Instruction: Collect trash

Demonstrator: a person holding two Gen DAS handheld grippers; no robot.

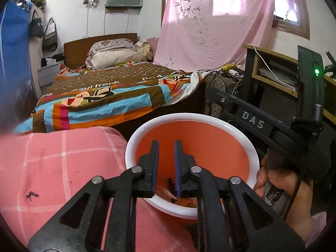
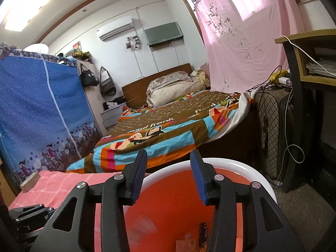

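An orange bin with a white rim (image 1: 193, 119) stands beside a pink checked surface (image 1: 52, 157). Trash pieces (image 1: 172, 187) lie at its bottom, also seen in the right wrist view (image 2: 202, 234). My left gripper (image 1: 166, 145) is open and empty, held over the bin's mouth. My right gripper (image 2: 169, 157) is open and empty, also above the bin (image 2: 241, 166). The right gripper's body and the hand on it (image 1: 279, 180) show at the bin's right side. A small dark scrap (image 1: 32, 194) lies on the pink surface at left.
A bed with a colourful cover (image 1: 117, 92) lies behind the bin. A blue fabric wardrobe (image 2: 40, 109) stands at left, a wooden desk with cables (image 2: 304, 63) and a suitcase (image 2: 271, 130) at right. A wooden block (image 2: 30, 181) sits on the pink surface.
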